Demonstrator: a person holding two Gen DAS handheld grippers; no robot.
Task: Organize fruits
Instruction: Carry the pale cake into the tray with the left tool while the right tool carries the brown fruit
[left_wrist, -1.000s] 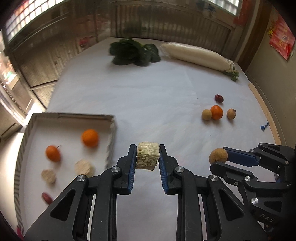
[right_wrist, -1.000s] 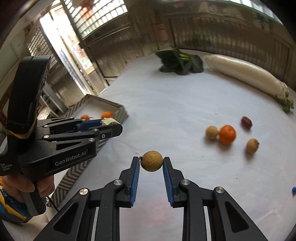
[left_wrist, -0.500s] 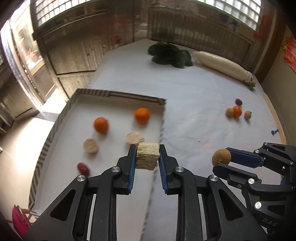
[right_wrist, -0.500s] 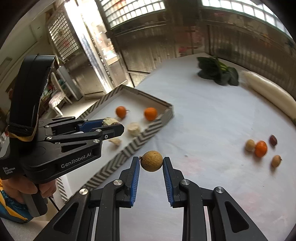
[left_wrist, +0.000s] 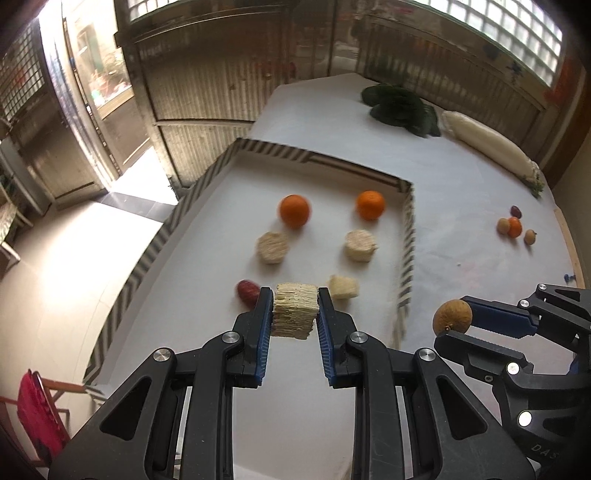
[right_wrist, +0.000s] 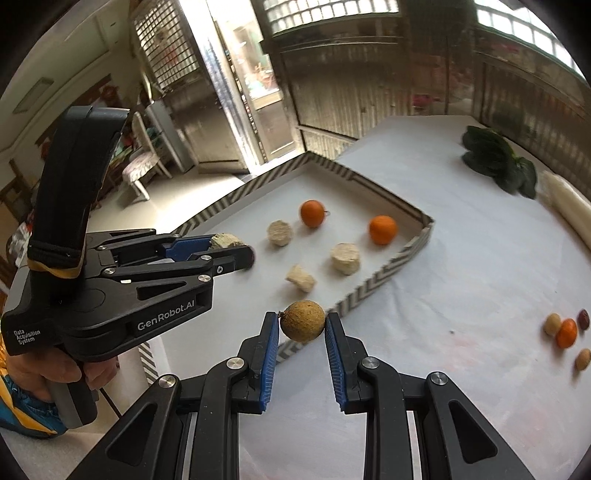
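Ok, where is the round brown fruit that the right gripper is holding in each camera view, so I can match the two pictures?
Left wrist view: the round brown fruit sits at the lower right, clamped in the right gripper, outside the tray.
Right wrist view: it sits at lower centre, between the blue pads, in front of the tray's near wall.
Shared landmark: the striped tray with two oranges inside.

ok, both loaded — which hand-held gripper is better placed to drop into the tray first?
Left. The left hand-held gripper holds its pale chunk over the tray, near the other chunks. The right hand-held gripper holds its brown fruit at the tray's near wall, seemingly not yet inside.
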